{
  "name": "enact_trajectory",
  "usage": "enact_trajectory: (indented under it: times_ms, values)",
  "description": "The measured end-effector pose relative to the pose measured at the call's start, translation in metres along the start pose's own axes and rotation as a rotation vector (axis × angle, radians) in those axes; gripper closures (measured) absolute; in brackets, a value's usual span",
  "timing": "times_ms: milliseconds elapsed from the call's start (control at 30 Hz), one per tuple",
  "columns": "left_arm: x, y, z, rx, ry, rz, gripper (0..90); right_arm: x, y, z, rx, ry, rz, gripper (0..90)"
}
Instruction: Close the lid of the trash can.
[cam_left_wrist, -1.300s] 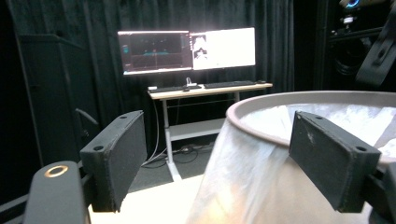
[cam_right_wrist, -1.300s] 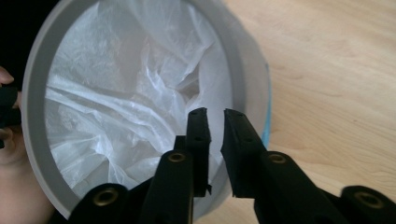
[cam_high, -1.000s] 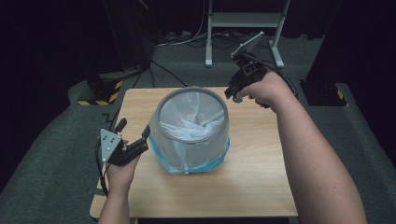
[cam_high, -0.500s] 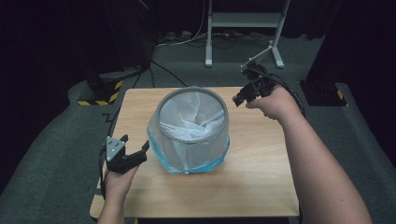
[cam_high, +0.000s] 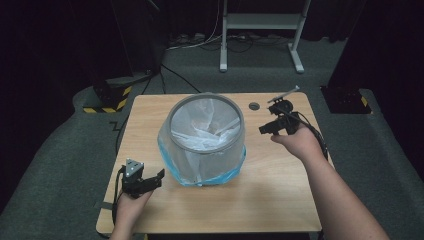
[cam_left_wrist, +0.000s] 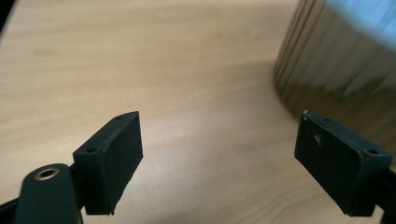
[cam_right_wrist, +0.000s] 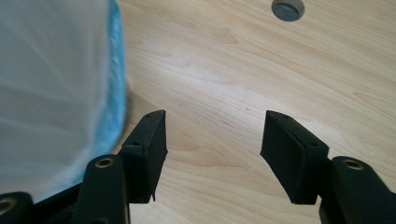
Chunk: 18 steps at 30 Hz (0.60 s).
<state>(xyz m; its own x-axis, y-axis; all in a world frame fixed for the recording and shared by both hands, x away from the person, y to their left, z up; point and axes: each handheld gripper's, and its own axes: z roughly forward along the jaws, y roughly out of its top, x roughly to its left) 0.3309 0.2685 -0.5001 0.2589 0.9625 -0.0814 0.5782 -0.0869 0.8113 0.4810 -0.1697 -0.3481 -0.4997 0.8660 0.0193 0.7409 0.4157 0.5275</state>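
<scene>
From above, your bin (cam_high: 206, 140) stands mid-table (cam_high: 280, 200), liner (cam_high: 200, 172) draped outside. Your left gripper (cam_high: 150, 181) sits near the front left corner, your right gripper (cam_high: 270, 127) toward the back right — both beside the bin, not touching.

Left gripper view: jaws released over bare wood, the bin (cam_left_wrist: 341, 70) just right.

Right gripper view: jaws have just been opening, nothing between them; the liner (cam_right_wrist: 56, 93) is at left.

No readable text, labels, brand marks or numbers in any view. Sole sign-like marking: yellow-and-black hazard striping (cam_high: 109, 101) on the base of a dark stand on the floor, beyond the bench's far left corner. It carries no lettering.
</scene>
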Motion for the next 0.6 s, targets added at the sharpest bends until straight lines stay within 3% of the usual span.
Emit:
enact_trajectory:
  times_ms: [200, 233, 267, 333, 467, 500, 533, 600]
  values:
    - [-0.005, -0.016, 0.014, 0.089, 0.001, 0.023, 15.4, -0.007, -0.057, 0.03, -0.088, -0.036, -0.034, 37.4]
    - [-0.006, -0.019, 0.016, 0.101, 0.001, 0.03, 15.5, -0.012, -0.079, 0.042, -0.111, -0.046, -0.036, 37.4]
    - [-0.007, -0.021, 0.018, 0.114, 0.003, 0.035, 15.5, -0.012, -0.079, 0.042, -0.111, -0.046, -0.036, 37.4]
    - [-0.009, -0.021, 0.019, 0.121, 0.012, 0.056, 15.5, -0.019, -0.103, 0.055, -0.137, -0.051, -0.025, 37.4]
    - [-0.013, -0.022, 0.021, 0.121, 0.023, 0.067, 15.2, -0.036, -0.146, 0.073, -0.167, -0.068, 0.05, 37.2]
    - [-0.013, -0.022, 0.021, 0.122, 0.026, 0.068, 15.4, -0.042, -0.164, 0.079, -0.18, -0.077, 0.06, 36.6]
    - [-0.014, -0.022, 0.021, 0.126, 0.029, 0.075, 15.4, -0.042, -0.164, 0.079, -0.18, -0.077, 0.06, 36.6]
    - [-0.014, -0.022, 0.021, 0.126, 0.032, 0.076, 15.3, -0.047, -0.181, 0.082, -0.194, -0.086, 0.061, 35.3]
